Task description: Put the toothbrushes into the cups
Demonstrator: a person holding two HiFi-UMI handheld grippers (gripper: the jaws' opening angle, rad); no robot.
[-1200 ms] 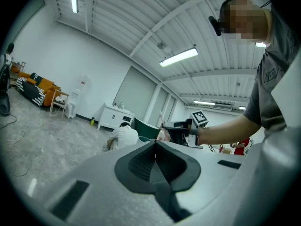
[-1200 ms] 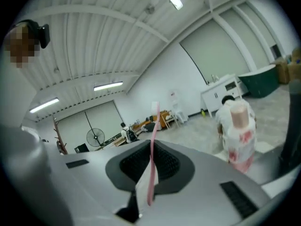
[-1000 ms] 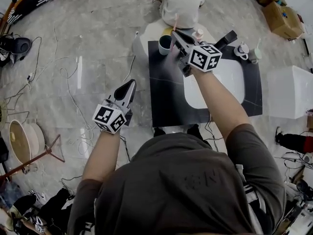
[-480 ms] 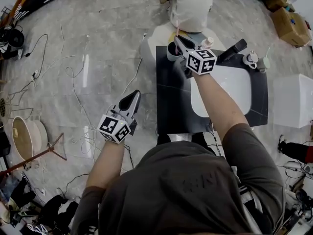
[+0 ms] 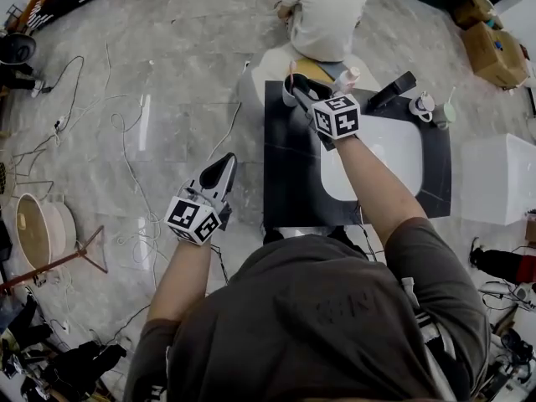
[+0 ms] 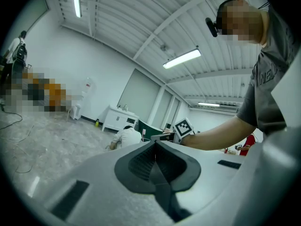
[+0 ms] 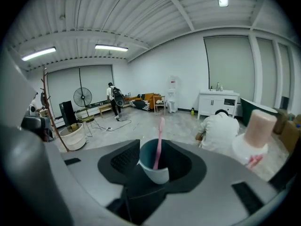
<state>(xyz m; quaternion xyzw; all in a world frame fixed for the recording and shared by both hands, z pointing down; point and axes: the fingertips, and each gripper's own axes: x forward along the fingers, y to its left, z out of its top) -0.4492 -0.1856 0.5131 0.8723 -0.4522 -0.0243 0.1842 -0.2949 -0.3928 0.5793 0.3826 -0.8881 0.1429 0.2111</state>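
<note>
A teal cup [image 7: 155, 167] stands at the far left corner of the black counter [image 5: 289, 170], with a pink toothbrush [image 7: 159, 142] upright in it. My right gripper [image 7: 155, 160] hangs just over this cup [image 5: 290, 92]. Its jaws have just been opening and stand open on either side of the brush without pressing on it. In the head view the right gripper [image 5: 301, 93] partly hides the cup. My left gripper [image 5: 224, 166] is shut and holds nothing, out over the floor left of the counter. In its own view the left gripper [image 6: 155, 147] points level.
A white sink [image 5: 377, 153] and a black faucet [image 5: 394, 90] fill the counter's right half. A second cup with a brush [image 5: 444, 114] stands at the far right. A bottle [image 7: 254, 135] is beside the teal cup. A person in white [image 5: 322, 15] crouches behind. Cables [image 5: 126, 141] cross the floor.
My right gripper has come down onto the teal cup with the pink toothbrush, and its jaws have opened and let go of the brush, which now stands in the cup. The left gripper has barely moved.
</note>
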